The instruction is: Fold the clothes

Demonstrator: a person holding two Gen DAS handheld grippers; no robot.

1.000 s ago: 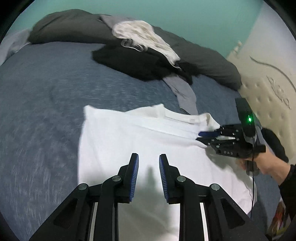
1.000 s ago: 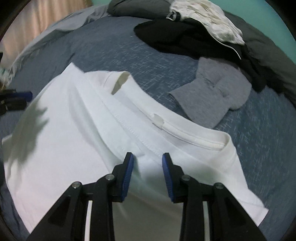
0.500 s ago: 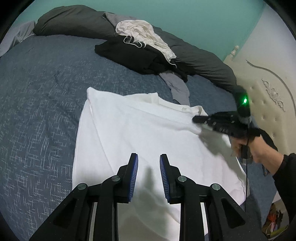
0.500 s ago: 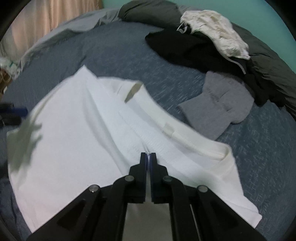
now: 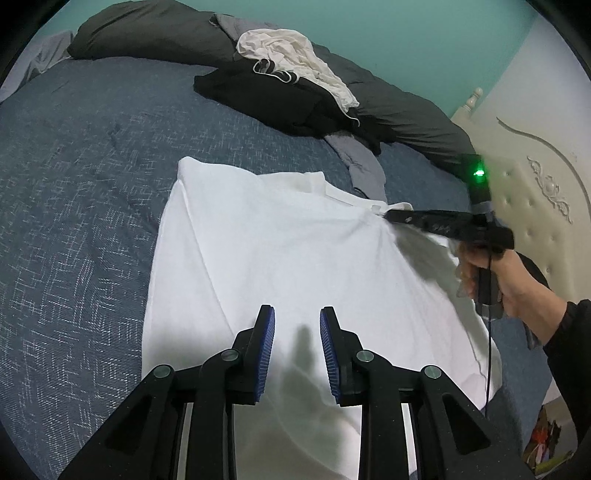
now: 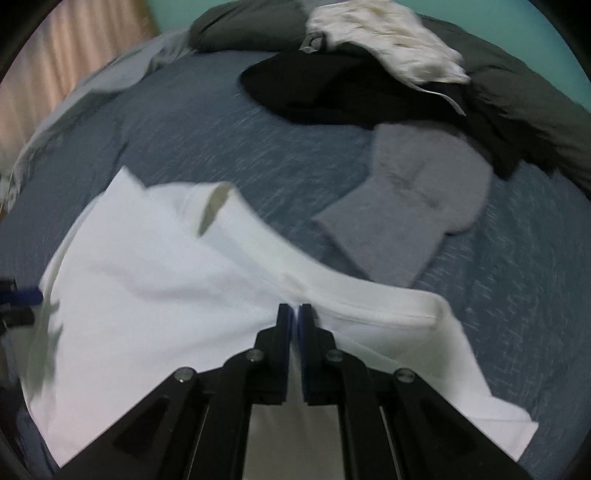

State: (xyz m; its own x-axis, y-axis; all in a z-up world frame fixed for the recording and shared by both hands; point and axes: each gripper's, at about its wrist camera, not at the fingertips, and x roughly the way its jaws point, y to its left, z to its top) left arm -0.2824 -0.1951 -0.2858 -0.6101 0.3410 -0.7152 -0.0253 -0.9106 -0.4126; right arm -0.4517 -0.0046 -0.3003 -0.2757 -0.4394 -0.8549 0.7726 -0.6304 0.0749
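- Two grippers over one white T-shirt (image 5: 295, 266), spread flat on the blue bedspread (image 5: 81, 206); all places below given from the shirt's collar (image 6: 376, 299).
- Right gripper (image 6: 295, 314): fingers pressed together on a pinch of white cloth just short of the collar band, near its middle; fabric drawn up into radiating creases toward the tips, seen from the left wrist at (image 5: 388, 216).
- Left gripper (image 5: 295, 343): fingers (image 5: 266, 332) parted, nothing between the blue pads, only shirt body beneath; well down from the collar, toward the hem end.
- Long axis of the shirt: from collar away toward the left gripper's camera, so collar end nearer the right hand (image 5: 491, 273), lower body nearer the left.
- Likely pivot of the coming move: collar end lifted and carried along that axis toward the hem, or across it; hard to say which.
- Edges: far shoulder corner (image 5: 184, 162) lying free on the bedspread; near side edge (image 5: 487, 376) close to the bed's edge.
- Beyond the collar: grey garment (image 6: 413, 221) just past it, apart from the shirt; further on, black clothing (image 5: 266, 96) topped by a cream piece (image 5: 295, 55), against a dark duvet roll (image 5: 155, 33).
- Open room: broad bare bedspread off the far shoulder side; little on the headboard (image 5: 532, 177) side.
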